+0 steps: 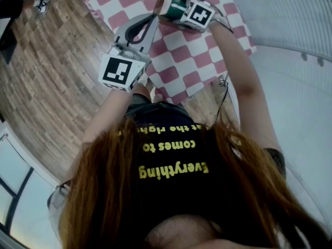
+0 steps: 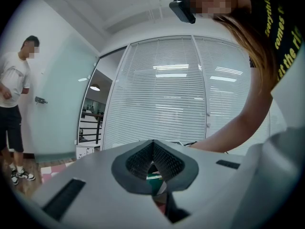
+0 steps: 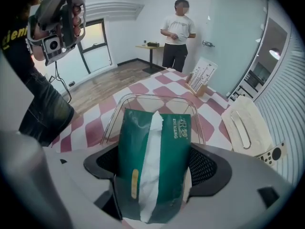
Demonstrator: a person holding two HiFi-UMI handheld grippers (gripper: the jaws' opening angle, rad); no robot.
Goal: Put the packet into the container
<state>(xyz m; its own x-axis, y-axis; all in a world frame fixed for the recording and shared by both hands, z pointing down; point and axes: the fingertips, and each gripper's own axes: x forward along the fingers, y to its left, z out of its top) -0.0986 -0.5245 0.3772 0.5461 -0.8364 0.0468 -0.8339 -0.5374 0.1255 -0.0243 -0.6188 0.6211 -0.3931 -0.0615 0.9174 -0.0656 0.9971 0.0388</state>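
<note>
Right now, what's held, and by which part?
Right gripper grips the green plastic tissue packet across its width, fingers on its two long edges near one end. Left gripper: fingers together, nothing held.

A pale wooden board (image 3: 245, 123) lies on the pink-checked cloth (image 3: 140, 87); a bystander (image 3: 177, 37) stands beyond it.

A green packet (image 3: 131, 147) with a white strip down its middle is held upright between the pads of the right claw (image 3: 153, 162), both of which are touched by its sides. Just beyond it, a clear container (image 3: 143, 98) is set on the red-and-white checked table (image 3: 93, 123). A pale board (image 3: 248, 128) is seen at the right, and a person (image 3: 176, 32) is seen standing far behind.
</note>
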